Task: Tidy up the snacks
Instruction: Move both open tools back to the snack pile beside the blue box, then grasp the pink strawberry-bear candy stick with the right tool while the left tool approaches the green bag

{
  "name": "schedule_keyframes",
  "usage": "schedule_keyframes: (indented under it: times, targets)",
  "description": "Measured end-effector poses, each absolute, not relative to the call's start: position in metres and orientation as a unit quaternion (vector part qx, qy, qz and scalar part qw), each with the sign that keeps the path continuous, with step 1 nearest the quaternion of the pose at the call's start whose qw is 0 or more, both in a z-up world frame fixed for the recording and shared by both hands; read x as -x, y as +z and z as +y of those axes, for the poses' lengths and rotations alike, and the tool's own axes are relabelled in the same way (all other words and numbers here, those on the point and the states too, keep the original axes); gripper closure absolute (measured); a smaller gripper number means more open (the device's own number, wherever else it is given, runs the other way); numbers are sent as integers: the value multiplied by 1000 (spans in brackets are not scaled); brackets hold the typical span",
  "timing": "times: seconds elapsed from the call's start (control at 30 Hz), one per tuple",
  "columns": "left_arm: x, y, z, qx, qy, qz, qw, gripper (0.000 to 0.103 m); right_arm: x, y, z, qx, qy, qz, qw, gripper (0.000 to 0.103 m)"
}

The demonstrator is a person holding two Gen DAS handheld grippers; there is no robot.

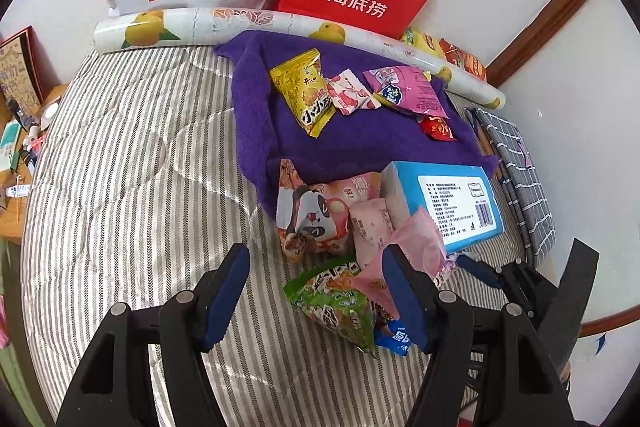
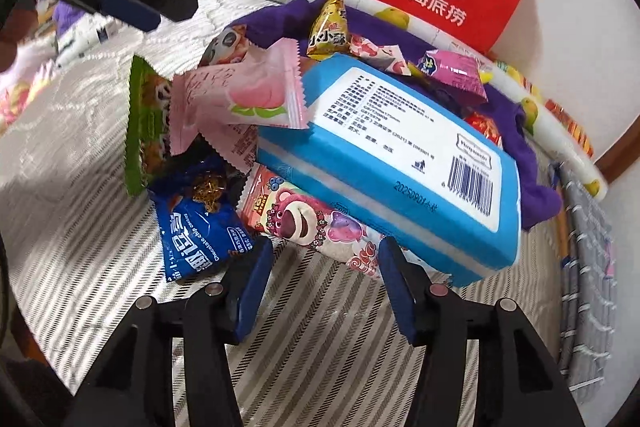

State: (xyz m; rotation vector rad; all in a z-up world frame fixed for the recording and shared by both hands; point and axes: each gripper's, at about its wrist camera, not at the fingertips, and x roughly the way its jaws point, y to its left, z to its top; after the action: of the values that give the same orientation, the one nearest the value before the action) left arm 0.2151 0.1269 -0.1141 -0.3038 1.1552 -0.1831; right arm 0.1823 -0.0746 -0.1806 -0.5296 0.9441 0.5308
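Left wrist view shows four snacks already on the purple towel (image 1: 360,143), while a pile of snacks (image 1: 340,259) waits just off its near edge, beside the blue box (image 1: 452,203). By my reading, roughly half remains. Left gripper (image 1: 316,291) and right gripper (image 2: 324,287) both stand apart, gripping nothing.

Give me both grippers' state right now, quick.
Left gripper: open, holding nothing; its right finger sits against the snack pile.
Right gripper: open, nothing between the fingers; the strawberry-bear snack lies just ahead.
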Motion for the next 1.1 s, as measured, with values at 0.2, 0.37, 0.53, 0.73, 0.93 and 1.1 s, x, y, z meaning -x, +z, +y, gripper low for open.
schedule_keyframes:
  times: [0.2,0.37,0.53,0.73,0.93,1.1]
  targets:
    - [-206,-113,126,141,-85,544,823,36,-176,-188,-62,276,225,426,832,58]
    - [-201,-115,131,148,-74,547,821,36,-164,-185,-65,286,204,410,842,77]
    - [-196,-113,131,151,-73,544,822,36,-168,-163,-89,214,213,437,847,80]
    - [-190,-109,125,151,-76,541,824,36,-167,-135,-126,127,223,478,840,80]
    - [-184,-109,113,147,-85,543,823,36,-164,-139,-160,47,207,550,808,79]
    - [-179,-108,100,144,-101,545,820,36,-166,-159,-161,41,181,567,803,72]
